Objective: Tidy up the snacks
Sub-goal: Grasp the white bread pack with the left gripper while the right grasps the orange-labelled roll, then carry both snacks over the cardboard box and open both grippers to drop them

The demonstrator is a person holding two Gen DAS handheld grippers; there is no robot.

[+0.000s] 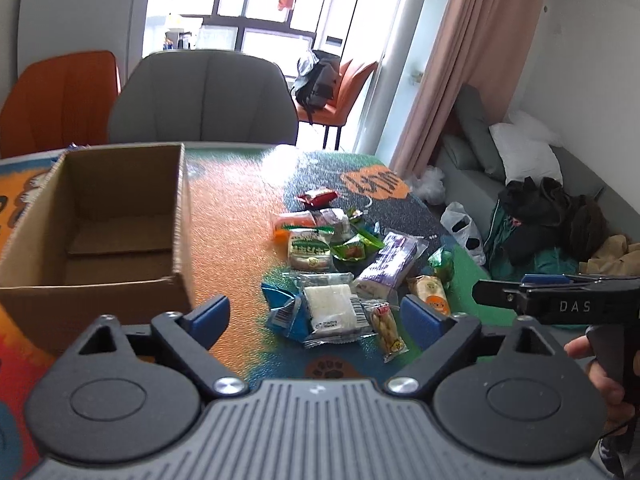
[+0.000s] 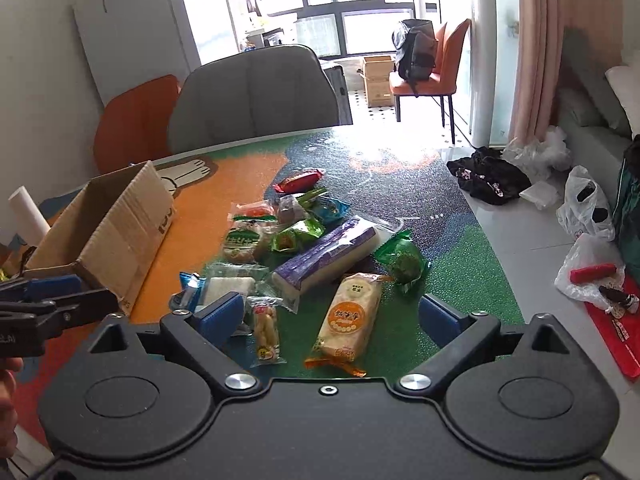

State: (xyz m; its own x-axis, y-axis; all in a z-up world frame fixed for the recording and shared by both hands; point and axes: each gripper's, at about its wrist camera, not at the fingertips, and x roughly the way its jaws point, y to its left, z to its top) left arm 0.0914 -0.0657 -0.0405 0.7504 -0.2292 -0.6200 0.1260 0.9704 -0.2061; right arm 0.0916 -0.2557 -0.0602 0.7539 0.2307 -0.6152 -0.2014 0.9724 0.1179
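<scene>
Right wrist view: snack packets [image 2: 316,248] lie heaped just beside the cardboard box [image 2: 120,224]; light, crinkly, slippery, so pinch mid-body; both right gripper [image 2: 332,316] and left gripper [image 1: 316,312] gape empty.

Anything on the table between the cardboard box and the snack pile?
No, just bare patterned tablecloth between the cardboard box and the snack pile; clearest in the left wrist view.
</scene>
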